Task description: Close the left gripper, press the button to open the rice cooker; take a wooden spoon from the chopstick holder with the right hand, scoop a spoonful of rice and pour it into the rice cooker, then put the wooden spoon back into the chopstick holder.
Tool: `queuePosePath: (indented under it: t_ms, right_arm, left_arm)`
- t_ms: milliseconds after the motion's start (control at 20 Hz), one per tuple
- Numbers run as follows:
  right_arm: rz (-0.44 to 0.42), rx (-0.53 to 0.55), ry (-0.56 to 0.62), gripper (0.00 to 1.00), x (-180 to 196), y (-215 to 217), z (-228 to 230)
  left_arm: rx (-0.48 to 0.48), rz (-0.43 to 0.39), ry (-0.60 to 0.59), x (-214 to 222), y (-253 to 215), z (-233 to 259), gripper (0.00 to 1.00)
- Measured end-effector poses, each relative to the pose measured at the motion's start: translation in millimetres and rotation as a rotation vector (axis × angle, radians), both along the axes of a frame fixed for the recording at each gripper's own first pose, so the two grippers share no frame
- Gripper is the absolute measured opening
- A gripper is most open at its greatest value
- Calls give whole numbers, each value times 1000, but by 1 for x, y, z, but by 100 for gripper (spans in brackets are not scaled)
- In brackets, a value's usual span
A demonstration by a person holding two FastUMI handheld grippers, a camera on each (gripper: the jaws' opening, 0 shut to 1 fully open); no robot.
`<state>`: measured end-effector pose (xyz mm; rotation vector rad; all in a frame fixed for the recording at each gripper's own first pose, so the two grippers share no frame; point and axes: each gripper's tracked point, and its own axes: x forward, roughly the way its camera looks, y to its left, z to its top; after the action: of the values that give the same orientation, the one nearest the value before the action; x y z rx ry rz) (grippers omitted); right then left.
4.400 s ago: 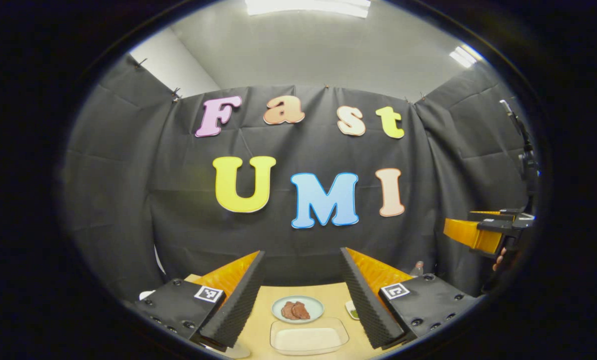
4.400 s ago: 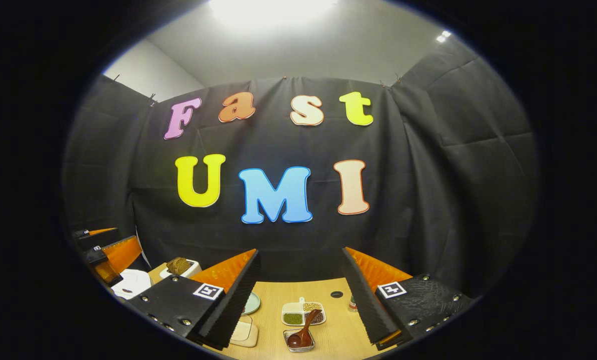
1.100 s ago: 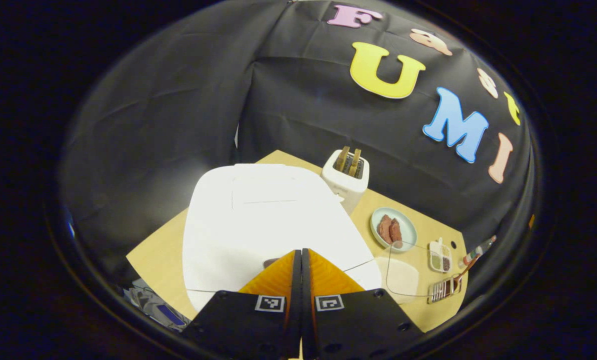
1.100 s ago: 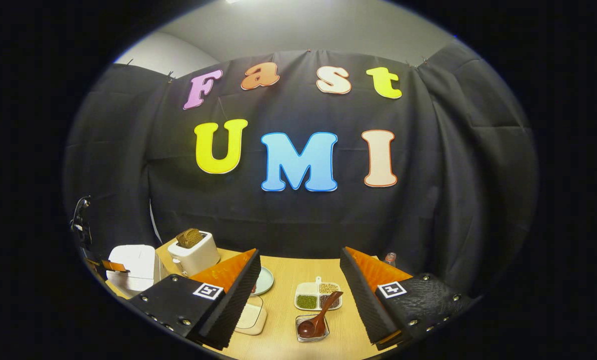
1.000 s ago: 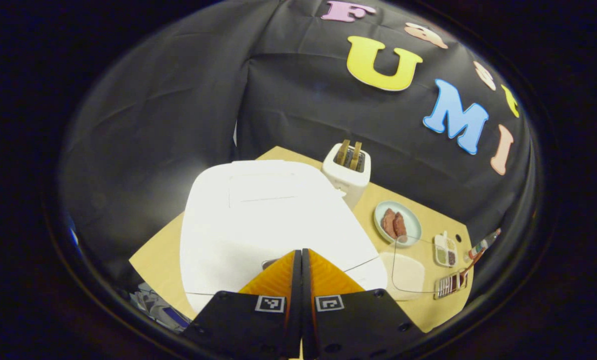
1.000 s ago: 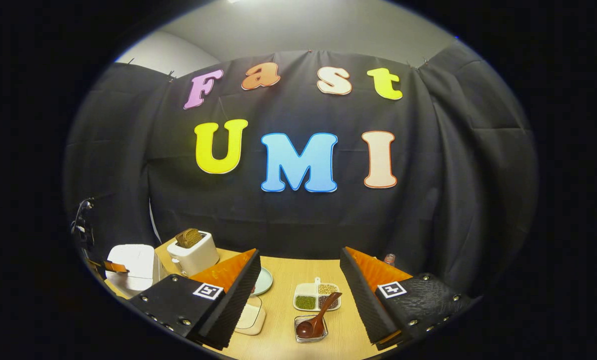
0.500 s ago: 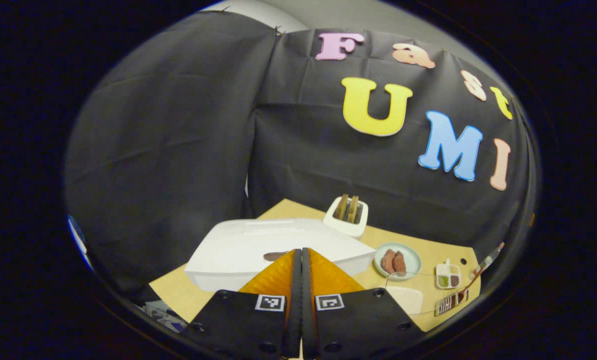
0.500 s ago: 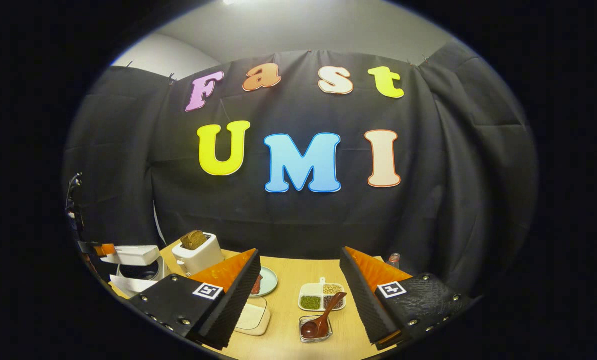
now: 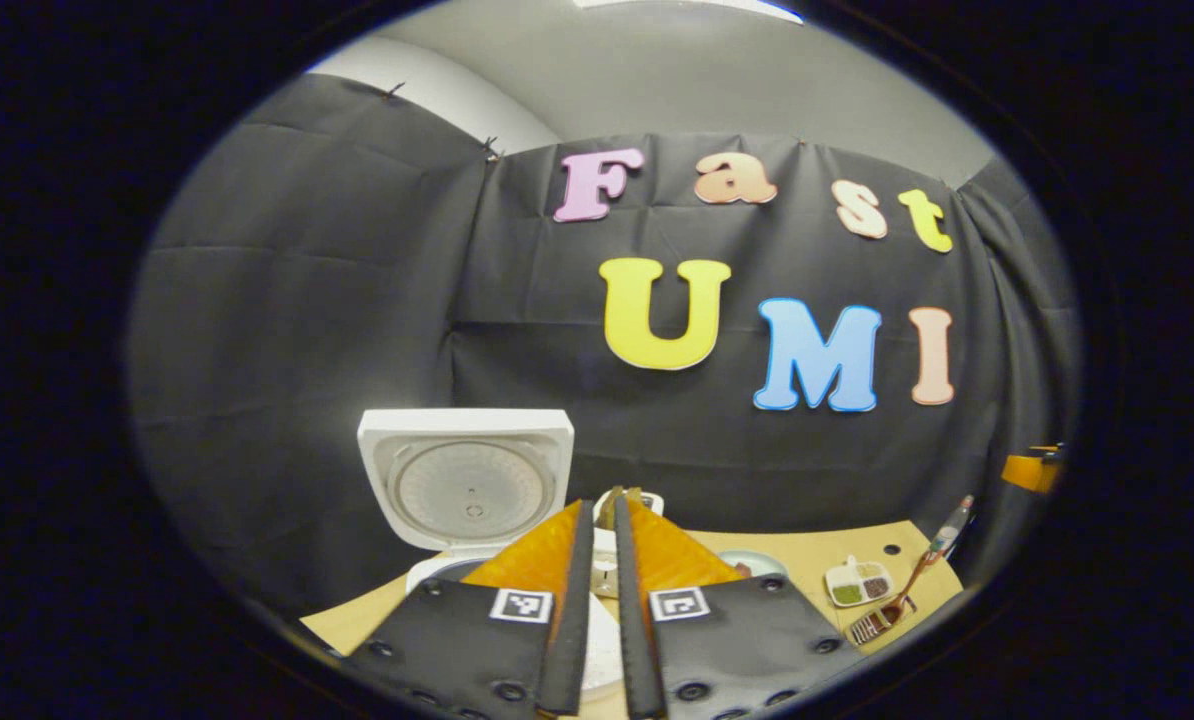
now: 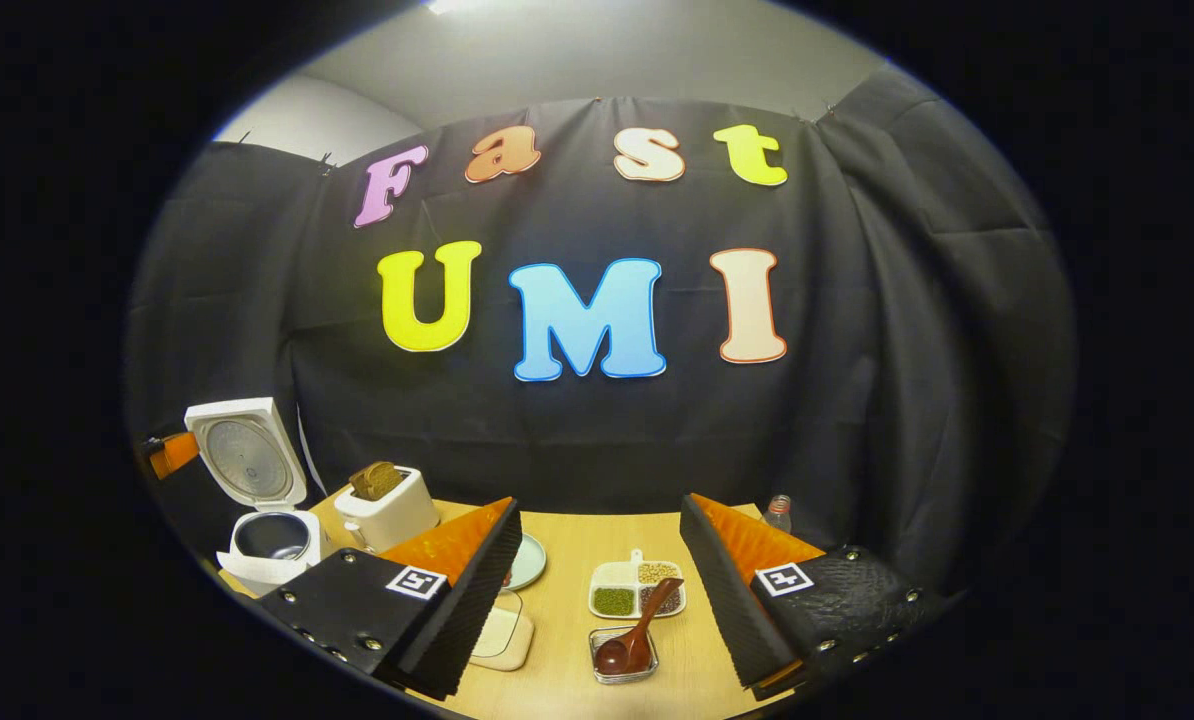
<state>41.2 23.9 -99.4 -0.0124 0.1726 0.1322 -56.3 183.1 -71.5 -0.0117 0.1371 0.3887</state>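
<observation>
The white rice cooker [image 9: 437,572] stands with its lid [image 9: 467,480] swung upright. My left gripper [image 9: 602,508] hovers just in front of it, all but shut, with a thin gap and nothing between the fingers. In the right gripper view the cooker [image 10: 269,545] is at the far left, its dark pot showing and the left gripper [image 10: 172,452] beside the lid. My right gripper [image 10: 599,505] hangs open over the table. Below it the wooden spoon [image 10: 632,635] leans in a small chopstick holder [image 10: 622,668]. A clear tub of rice [image 10: 502,635] lies left of the holder.
A white toaster [image 10: 387,515] with bread stands next to the cooker. A plate [image 10: 529,562], a divided dish of beans [image 10: 637,590] and a small bottle [image 10: 777,512] sit on the wooden table [image 10: 577,540]. Black cloth walls close in behind and at both sides.
The cooker lid has sprung from flat to fully upright. My left gripper has lifted and tilted up off the lid, and its fingers have parted a sliver. The right gripper barely moved.
</observation>
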Motion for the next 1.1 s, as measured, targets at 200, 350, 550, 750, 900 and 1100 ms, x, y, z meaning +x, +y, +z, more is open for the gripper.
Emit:
queuePosePath:
  t_ms: [200, 350, 550, 750, 900, 1100]
  right_arm:
    - [-24, 1, 17, 97, 4, -17, -20]
    - [-38, 17, 16, 97, 7, -28, -35]
    - [-64, 13, 70, 97, 22, -44, -75]
    - [-79, 10, 93, 97, 37, -58, -99]
    - [-74, 17, 131, 97, 53, -60, -125]
    - [-69, 29, 203, 97, 75, -60, -168]
  left_arm:
    - [64, -110, -46, 7, -50, 19, 81]
    - [88, -169, -50, 10, -82, 23, 83]
    - [86, -212, -35, 11, -105, 19, 90]
    - [85, -202, -36, 10, -111, 23, 83]
    - [73, -187, -28, 10, -111, 21, 90]
    - [79, -161, 2, 13, -108, 14, 87]
